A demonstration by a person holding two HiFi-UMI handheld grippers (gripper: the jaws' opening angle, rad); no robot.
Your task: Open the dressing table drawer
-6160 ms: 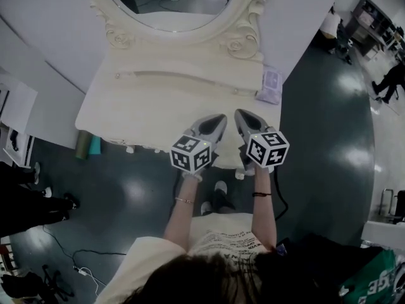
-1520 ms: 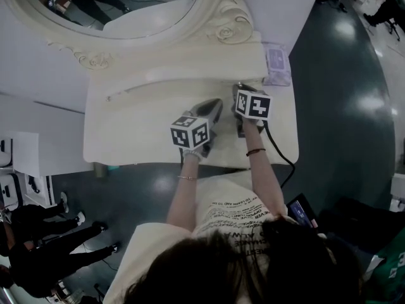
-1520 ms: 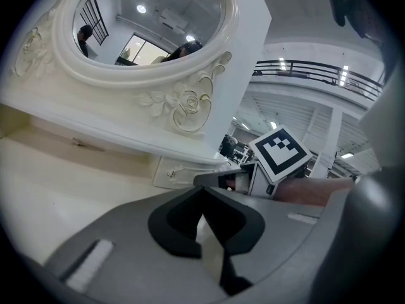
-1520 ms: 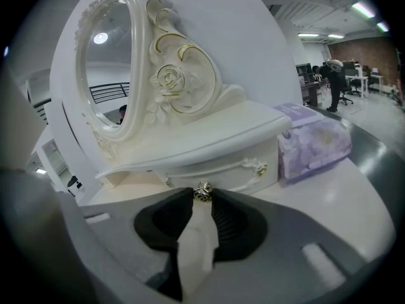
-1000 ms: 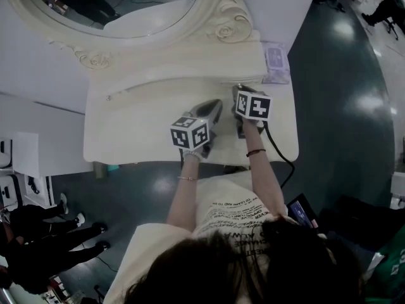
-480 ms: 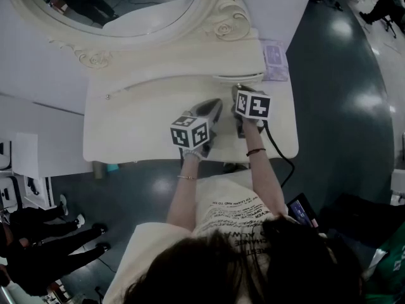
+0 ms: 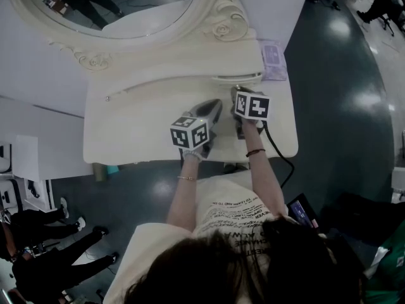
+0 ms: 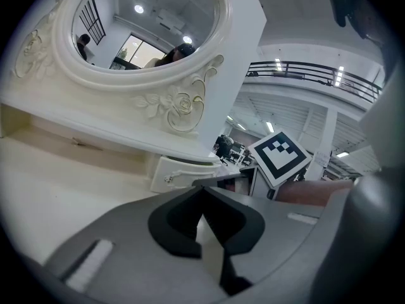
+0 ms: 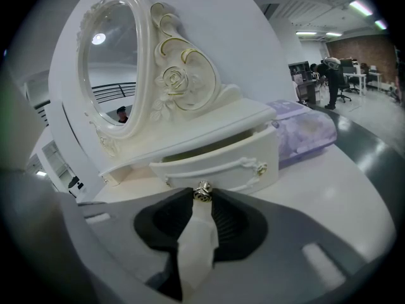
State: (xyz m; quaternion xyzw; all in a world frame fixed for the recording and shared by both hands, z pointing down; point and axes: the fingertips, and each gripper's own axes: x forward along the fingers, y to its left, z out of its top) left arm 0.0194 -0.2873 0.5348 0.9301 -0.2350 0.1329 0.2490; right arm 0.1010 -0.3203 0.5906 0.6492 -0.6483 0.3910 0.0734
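A dark, glossy floor (image 7: 329,106) surrounds the cream table (image 7: 139,125), whose smooth top has rounded corners. At the back of the table stands an oval mirror (image 7: 126,5) in a cream frame carved with roses and scrolls. Under the shelf below the mirror, at the table's right end, the drawer (image 9: 221,163) is pulled partly out. Its curved cream front is clear of the shelf edge, and the narrow gap shows nothing of what lies inside. Just to the right of the drawer lies a soft purple patterned pack (image 9: 304,128). The right hand-held gripper (image 9: 202,198) pinches the small round metal knob (image 9: 202,191) on the drawer front. The left hand-held gripper (image 8: 202,189) hangs over the bare tabletop beside it, its tips pressed together with nothing between them.
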